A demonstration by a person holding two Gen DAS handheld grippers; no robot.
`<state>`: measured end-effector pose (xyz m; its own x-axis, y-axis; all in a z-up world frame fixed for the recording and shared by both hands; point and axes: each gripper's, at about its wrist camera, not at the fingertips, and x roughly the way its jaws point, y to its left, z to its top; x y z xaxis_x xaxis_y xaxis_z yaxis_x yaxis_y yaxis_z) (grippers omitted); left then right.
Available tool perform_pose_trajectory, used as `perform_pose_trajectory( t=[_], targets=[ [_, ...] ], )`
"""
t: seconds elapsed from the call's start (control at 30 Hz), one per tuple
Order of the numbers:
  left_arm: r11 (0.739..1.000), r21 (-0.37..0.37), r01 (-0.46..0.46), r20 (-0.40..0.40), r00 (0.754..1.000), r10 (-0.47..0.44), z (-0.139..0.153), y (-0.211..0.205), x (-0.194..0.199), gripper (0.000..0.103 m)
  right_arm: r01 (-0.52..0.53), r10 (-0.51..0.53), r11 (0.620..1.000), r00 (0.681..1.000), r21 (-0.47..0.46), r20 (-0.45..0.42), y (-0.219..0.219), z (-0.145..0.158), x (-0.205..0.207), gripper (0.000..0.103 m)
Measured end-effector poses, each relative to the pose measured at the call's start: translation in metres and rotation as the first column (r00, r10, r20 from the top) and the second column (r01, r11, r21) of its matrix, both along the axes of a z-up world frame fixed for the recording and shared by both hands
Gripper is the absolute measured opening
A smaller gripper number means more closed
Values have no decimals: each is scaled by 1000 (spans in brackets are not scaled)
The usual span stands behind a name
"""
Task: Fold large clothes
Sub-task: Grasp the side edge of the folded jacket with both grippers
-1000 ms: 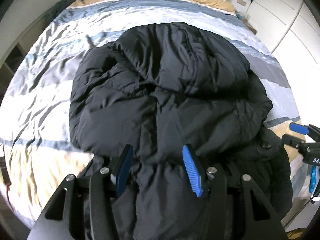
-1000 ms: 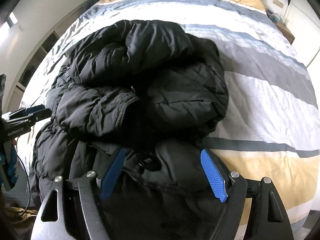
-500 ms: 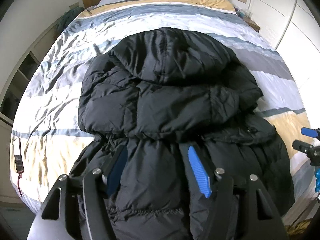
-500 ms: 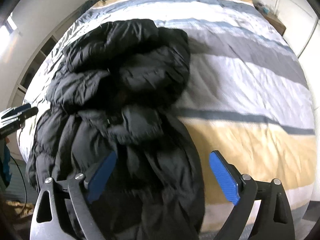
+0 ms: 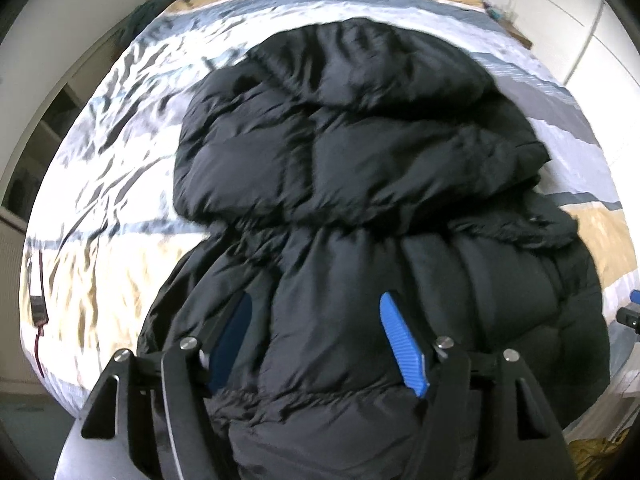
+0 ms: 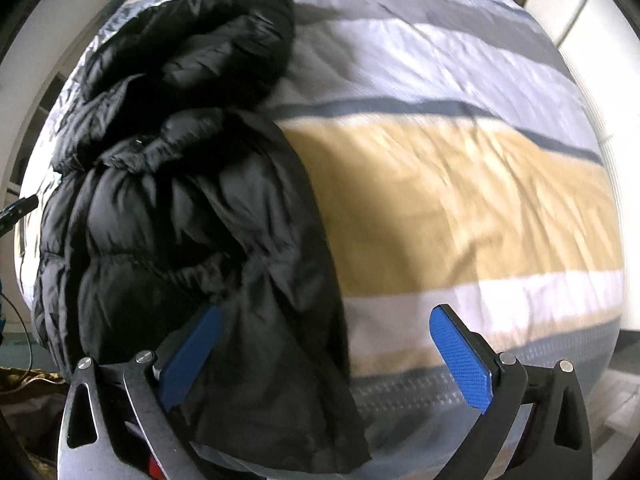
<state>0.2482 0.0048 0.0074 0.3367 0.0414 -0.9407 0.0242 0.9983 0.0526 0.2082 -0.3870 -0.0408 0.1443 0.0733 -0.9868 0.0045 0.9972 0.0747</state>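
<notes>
A: Where's the black puffer jacket [image 5: 360, 184]?

B: We see it heaped on the striped bed [image 5: 120, 128], hood end toward the headboard, hem end hanging over the bed's near edge. In the right wrist view the jacket [image 6: 160, 200] takes the bed's left part; the tan stripe of the bed [image 6: 460, 200] lies bare beside it.

A: Left gripper [image 5: 316, 344]?

B: Jaws apart, blue pads on either side of a thick fold of the jacket's hem. Fabric bulges between them; we can't tell if they pinch it.

A: Right gripper [image 6: 326, 356]?

B: Wide apart. A flap of jacket drapes over its left finger; the right finger sits over the bed's foot edge, touching nothing we can see.

A: Anything else?

B: A cable [image 5: 38, 300] on the bed's left edge, well apart from the jacket. White wardrobe doors [image 5: 580, 20] past the bed's right side.
</notes>
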Motion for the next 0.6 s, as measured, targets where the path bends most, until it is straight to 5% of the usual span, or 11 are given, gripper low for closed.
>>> perform_pose_trajectory(
  t=[0.6],
  targets=[
    [988, 46, -147, -74, 986, 150, -27, 64, -36, 66, 8, -7, 1000, 994, 17, -112, -24, -40, -17, 102]
  ],
)
